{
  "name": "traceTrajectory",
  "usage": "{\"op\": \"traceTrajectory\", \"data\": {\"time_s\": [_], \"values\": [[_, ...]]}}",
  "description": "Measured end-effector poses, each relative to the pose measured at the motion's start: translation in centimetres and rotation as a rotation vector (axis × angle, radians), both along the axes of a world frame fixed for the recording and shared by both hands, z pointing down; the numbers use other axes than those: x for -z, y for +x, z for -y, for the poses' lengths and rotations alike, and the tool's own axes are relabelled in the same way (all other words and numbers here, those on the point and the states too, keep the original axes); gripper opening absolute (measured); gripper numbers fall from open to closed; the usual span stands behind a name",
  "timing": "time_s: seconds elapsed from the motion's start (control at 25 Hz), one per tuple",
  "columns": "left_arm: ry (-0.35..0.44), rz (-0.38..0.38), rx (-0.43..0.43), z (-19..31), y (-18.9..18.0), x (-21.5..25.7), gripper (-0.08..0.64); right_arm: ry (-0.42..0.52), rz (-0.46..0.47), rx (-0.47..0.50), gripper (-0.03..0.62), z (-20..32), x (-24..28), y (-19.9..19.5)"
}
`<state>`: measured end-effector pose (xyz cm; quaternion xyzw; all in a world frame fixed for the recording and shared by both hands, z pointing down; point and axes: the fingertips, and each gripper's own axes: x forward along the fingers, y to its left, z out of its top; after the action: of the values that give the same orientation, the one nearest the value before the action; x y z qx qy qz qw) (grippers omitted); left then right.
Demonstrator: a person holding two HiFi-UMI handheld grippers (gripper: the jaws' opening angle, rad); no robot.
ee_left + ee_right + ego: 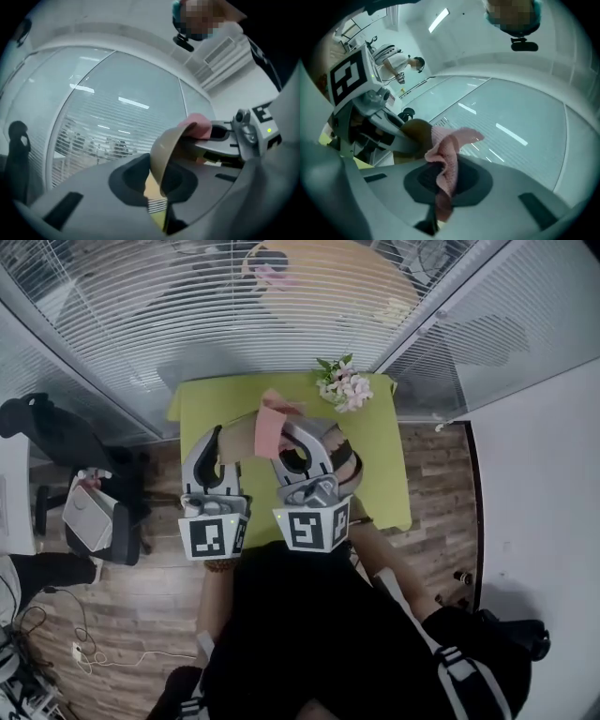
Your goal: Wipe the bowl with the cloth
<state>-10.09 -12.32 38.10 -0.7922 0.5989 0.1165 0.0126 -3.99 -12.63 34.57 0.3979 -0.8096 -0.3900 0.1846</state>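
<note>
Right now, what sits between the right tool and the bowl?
The pink cloth, pinched in the right tool, its free end at the bowl; clearest in the right gripper view.

My right gripper [298, 439] and the cloth [270, 427] hide most of the bowl [241, 440]; my body covers the table [202, 401] at six o'clock.

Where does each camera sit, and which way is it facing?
Head view: on the head, steeply down at the green table; left gripper, right gripper, dark torso show.
Left gripper view: on the left gripper, along jaws shut on the bowl, toward blinds.
Right gripper view: on the right gripper, along jaws shut on the cloth.
Shared: both gripper views show bowl, cloth, the other gripper.
</note>
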Motion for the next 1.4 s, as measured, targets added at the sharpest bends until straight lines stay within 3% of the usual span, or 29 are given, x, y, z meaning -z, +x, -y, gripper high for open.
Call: {"op": "traceTrajectory", "data": {"time_s": [0.04,0.16,0.36,0.48,0.64,0.84,1.04,1.2,1.28,1.4], "values": [[-0.018,-0.019,0.011,0.0,0.0,-0.2,0.031,-0.002,0.007,0.006,0.017,-0.2,0.0,-0.2],[-0.060,-0.199,-0.052,0.0,-0.1,-0.1,0.028,-0.094,0.130,0.041,0.017,-0.2,0.5,0.0],[-0.023,-0.325,-0.124,0.0,-0.5,1.0,0.029,-0.305,0.434,0.081,0.024,0.0,0.5,0.7],[-0.010,-0.437,-0.155,-0.1,-0.9,1.3,0.035,-0.355,0.609,0.114,0.028,0.1,1.6,0.7],[0.006,-0.617,-0.202,-0.4,-1.5,1.3,0.044,-0.442,0.684,0.166,0.032,0.0,1.5,0.6],[0.007,-0.786,-0.263,-0.2,-2.0,0.4,0.044,-0.638,0.805,0.223,0.032,0.6,0.2,0.3],[0.002,-0.858,-0.287,0.2,-2.3,-0.4,0.049,-0.895,0.946,0.257,0.032,1.6,-2.0,0.1],[0.036,-0.901,-0.342,0.5,-2.3,-0.3,0.058,-1.221,1.101,0.330,0.026,1.2,-4.7,-0.4],[0.021,-0.852,-0.360,0.8,-1.5,-0.4,0.058,-1.220,1.104,0.318,0.023,1.0,-5.2,-0.1],[-0.011,-0.775,-0.405,1.0,0.1,-0.7,0.064,-1.066,1.015,0.259,0.018,1.4,-4.7,0.8]]}}
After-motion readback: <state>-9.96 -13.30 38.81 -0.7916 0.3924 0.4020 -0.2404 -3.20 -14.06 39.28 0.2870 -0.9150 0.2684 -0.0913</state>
